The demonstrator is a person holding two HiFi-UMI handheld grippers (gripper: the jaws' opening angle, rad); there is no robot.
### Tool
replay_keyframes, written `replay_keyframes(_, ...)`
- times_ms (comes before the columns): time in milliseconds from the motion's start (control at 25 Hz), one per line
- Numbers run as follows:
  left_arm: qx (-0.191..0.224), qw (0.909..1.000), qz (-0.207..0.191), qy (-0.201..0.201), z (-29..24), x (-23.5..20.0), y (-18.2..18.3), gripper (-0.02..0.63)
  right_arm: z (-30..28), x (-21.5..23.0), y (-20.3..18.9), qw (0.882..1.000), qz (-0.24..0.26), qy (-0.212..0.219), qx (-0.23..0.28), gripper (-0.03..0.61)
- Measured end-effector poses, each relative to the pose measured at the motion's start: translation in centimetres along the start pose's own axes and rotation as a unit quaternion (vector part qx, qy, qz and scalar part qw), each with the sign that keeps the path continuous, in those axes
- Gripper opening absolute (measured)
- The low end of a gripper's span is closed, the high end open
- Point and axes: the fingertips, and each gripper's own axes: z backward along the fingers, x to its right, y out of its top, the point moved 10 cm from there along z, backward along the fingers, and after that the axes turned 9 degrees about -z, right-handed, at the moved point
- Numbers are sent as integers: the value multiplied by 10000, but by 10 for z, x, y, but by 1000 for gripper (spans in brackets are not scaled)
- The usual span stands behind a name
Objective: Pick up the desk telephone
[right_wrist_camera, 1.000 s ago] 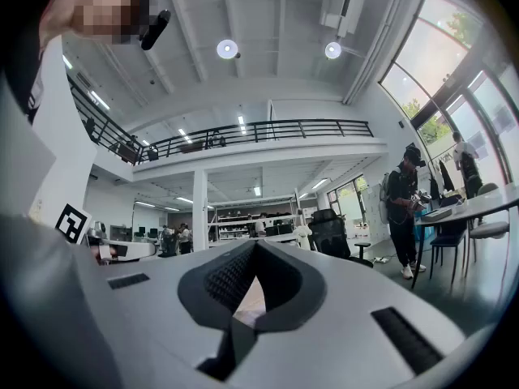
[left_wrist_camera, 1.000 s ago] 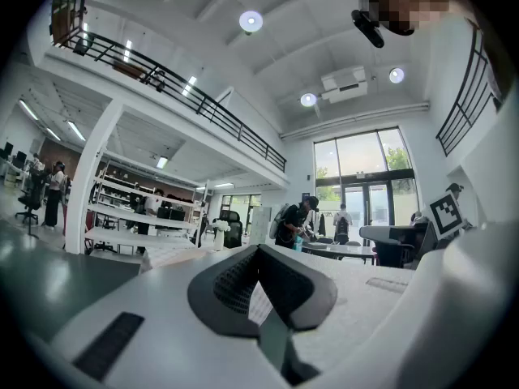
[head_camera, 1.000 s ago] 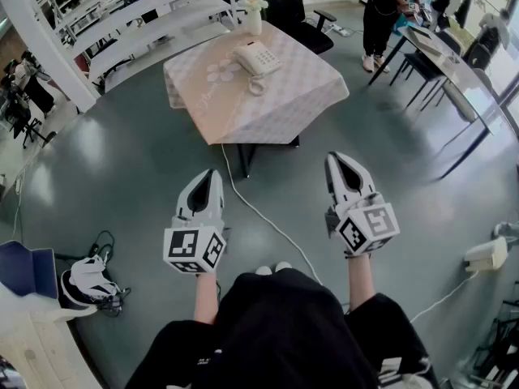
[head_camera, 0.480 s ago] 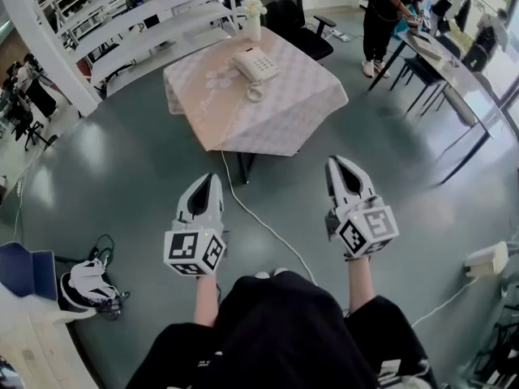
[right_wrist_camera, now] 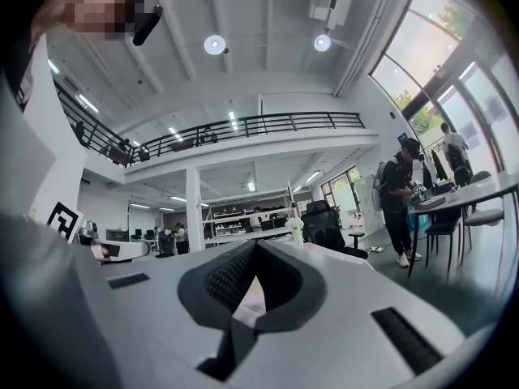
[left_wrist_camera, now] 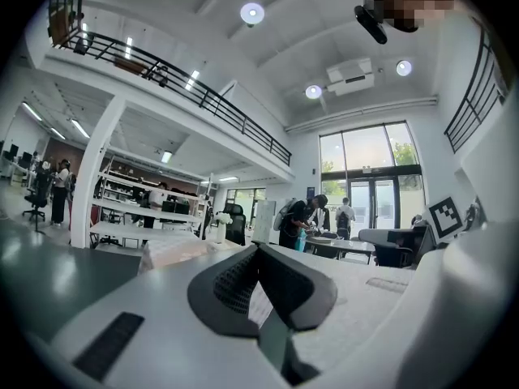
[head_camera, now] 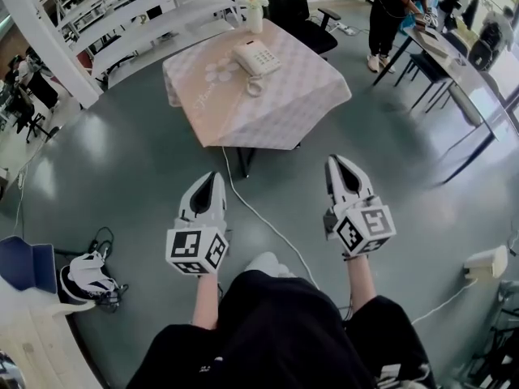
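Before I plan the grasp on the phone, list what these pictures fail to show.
Head view: desk telephone too small to read its keys.
Gripper views: left gripper and right gripper cover most of the table; telephone not made out.
Head view: floor cable ends hidden, under the table and behind the person's body.
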Motion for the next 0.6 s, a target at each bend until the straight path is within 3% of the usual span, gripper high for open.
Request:
replay_keyframes(280,-156,9998,151,-52,-43,-13,-12,-2,-44,19,-7,9999,-34,-24,-96,-8)
replay_keyframes(600,-199,9993,259,-179,-123,-59,-21,-2,-128,40,-14,9998,-90,-117,-128,-8)
